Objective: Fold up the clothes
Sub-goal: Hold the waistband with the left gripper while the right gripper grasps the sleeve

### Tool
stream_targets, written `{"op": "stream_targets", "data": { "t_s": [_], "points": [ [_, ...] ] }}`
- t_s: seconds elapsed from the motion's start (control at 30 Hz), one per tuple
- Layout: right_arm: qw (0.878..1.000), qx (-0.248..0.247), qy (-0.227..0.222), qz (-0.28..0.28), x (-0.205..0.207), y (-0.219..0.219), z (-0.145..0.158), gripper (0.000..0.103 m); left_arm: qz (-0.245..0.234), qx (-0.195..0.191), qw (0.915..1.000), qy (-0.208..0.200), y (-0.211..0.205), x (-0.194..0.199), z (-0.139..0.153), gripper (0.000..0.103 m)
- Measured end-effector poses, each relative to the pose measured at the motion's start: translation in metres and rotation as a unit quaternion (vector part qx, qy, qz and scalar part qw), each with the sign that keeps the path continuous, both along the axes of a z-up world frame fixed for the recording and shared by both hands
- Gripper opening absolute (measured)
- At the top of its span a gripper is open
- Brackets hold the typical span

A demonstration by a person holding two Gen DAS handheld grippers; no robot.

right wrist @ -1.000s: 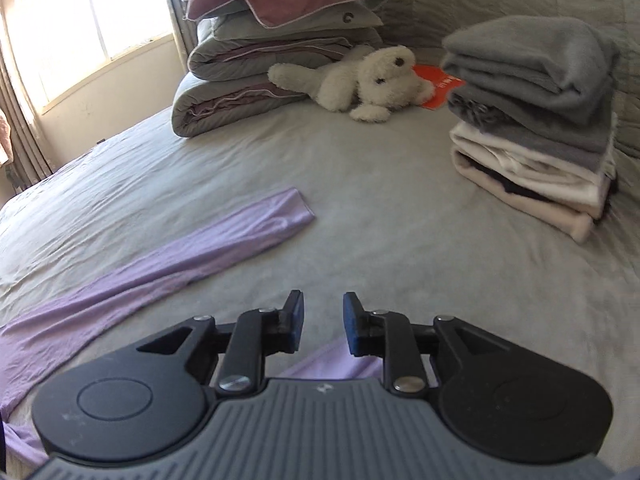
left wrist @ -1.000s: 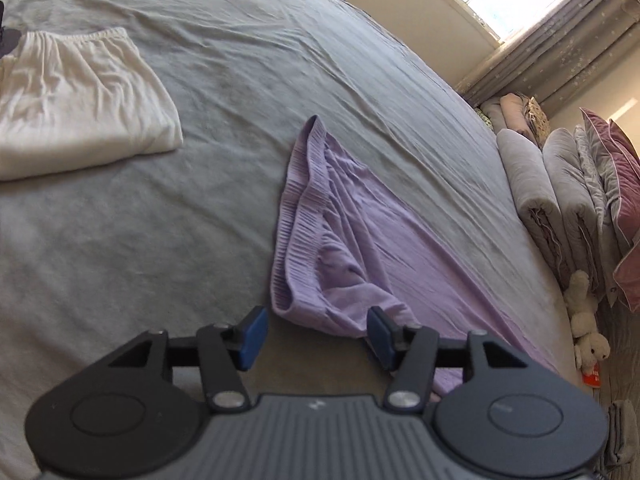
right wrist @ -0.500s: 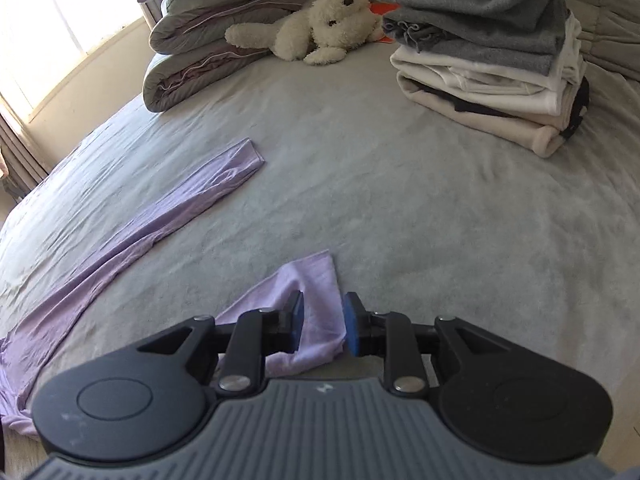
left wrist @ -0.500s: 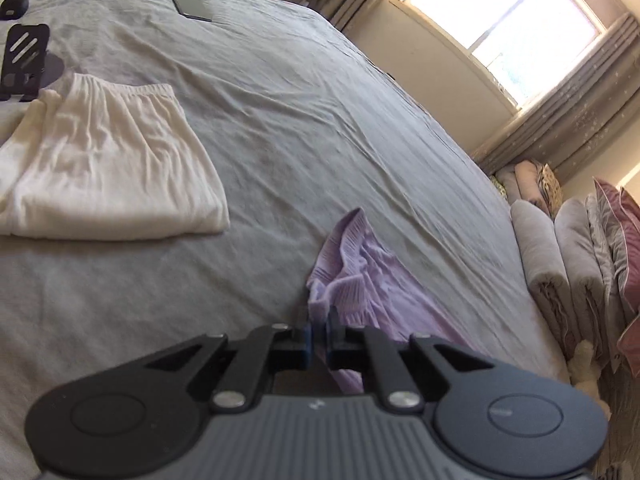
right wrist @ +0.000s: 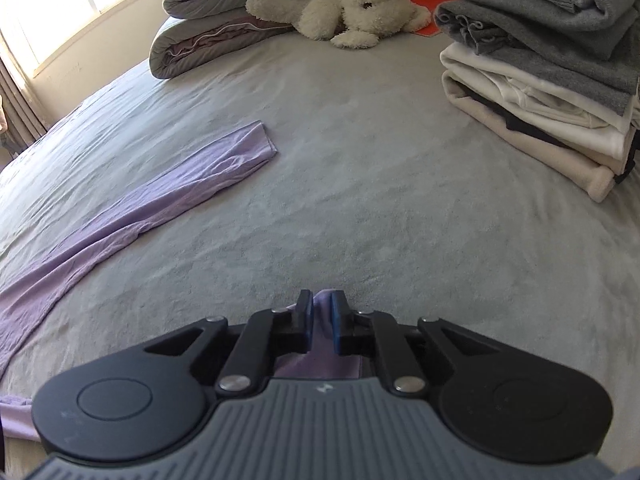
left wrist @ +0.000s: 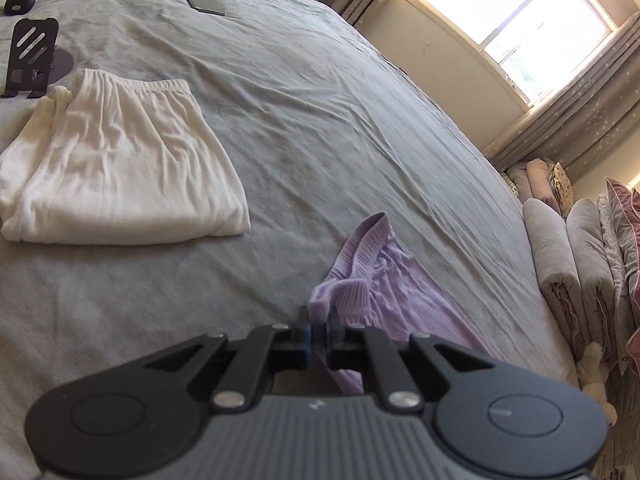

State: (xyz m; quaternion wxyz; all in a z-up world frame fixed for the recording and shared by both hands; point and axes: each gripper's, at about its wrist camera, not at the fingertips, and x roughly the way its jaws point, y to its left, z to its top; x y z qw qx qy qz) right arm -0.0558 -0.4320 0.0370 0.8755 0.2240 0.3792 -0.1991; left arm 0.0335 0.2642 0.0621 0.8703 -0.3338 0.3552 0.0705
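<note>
Lilac trousers [left wrist: 384, 280] lie on the grey bed [left wrist: 320, 120]. My left gripper [left wrist: 318, 334] is shut on their ribbed waistband corner and holds it a little above the bed. In the right wrist view one lilac leg [right wrist: 160, 196] lies stretched flat toward the pillows. My right gripper [right wrist: 320, 322] is shut on the hem of the other leg [right wrist: 320, 360], which shows between and under the fingers.
Folded cream trousers [left wrist: 116, 160] lie at the left, beside a black phone stand [left wrist: 30, 56]. A stack of folded clothes [right wrist: 552, 60] stands at the right. A white plush dog [right wrist: 352, 8] and folded quilts [right wrist: 224, 12] lie at the bed's head.
Both grippers closed: the left on the waistband corner, the right on the leg hem. Both then lifted and pulled the cloth toward the cameras.
</note>
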Motion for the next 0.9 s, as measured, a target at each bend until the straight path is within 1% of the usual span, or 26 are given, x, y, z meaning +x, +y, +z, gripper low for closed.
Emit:
{"op": "stream_targets", "data": {
  "t_s": [0.03,0.07,0.13,0.2,0.23,0.27,0.3,0.33,0.4,0.5,0.57,0.63,0.7,0.73,0.8,0.9],
  "points": [
    [1.0,0.003,-0.003,-0.009,-0.001,-0.002,0.0,0.011,0.0,0.001,1.0,0.0,0.0,0.0,0.0,0.006],
    [1.0,0.003,-0.004,-0.018,-0.001,-0.004,0.001,0.023,0.0,0.001,1.0,0.0,0.0,0.0,0.0,0.006],
    [1.0,0.0,-0.002,-0.017,0.0,-0.003,-0.001,0.034,-0.001,0.003,1.0,0.0,-0.001,0.0,-0.001,0.006],
    [1.0,-0.01,0.004,-0.007,0.002,0.001,-0.002,0.035,-0.006,0.008,0.9999,0.001,-0.004,0.001,-0.001,0.006],
    [1.0,-0.022,0.013,-0.001,0.004,0.005,-0.003,0.029,-0.009,0.011,0.9999,0.002,-0.005,0.002,-0.001,0.006],
    [0.999,-0.033,0.018,0.004,0.006,0.008,-0.004,0.013,-0.011,0.011,0.9999,0.001,-0.006,0.003,-0.001,0.006],
    [0.999,-0.036,0.016,0.008,0.007,0.009,-0.004,0.002,-0.01,0.011,0.9999,0.0,-0.006,0.003,-0.001,0.006],
    [0.999,-0.034,0.01,0.011,0.007,0.009,-0.002,0.003,-0.009,0.011,0.9999,-0.003,-0.006,0.003,0.0,0.006],
    [0.999,-0.044,-0.015,0.018,0.005,0.013,0.007,0.003,-0.005,0.005,0.9999,-0.014,-0.002,0.001,0.003,0.006],
    [0.994,-0.07,-0.084,0.021,-0.001,0.018,0.04,0.003,-0.002,-0.013,0.9991,-0.04,0.005,-0.002,0.009,0.006],
    [0.987,-0.089,-0.135,0.023,-0.008,0.021,0.071,0.003,0.0,-0.016,0.9987,-0.049,0.007,-0.003,0.012,0.006],
    [0.977,-0.107,-0.184,0.026,-0.017,0.025,0.101,0.003,0.002,-0.022,0.9983,-0.054,0.009,-0.004,0.014,0.006],
    [0.968,-0.123,-0.216,0.035,-0.032,0.032,0.125,0.003,0.003,-0.03,0.9981,-0.054,0.012,-0.005,0.014,0.006],
    [0.965,-0.129,-0.223,0.04,-0.04,0.036,0.132,0.003,0.002,-0.033,0.9981,-0.052,0.013,-0.006,0.014,0.006],
    [0.965,-0.137,-0.217,0.051,-0.055,0.041,0.133,0.003,-0.002,-0.036,0.9984,-0.044,0.016,-0.007,0.013,0.006],
    [0.976,-0.129,-0.163,0.069,-0.068,0.037,0.103,0.003,-0.008,-0.028,0.9994,-0.019,0.018,-0.01,0.009,0.006]
  ]
}}
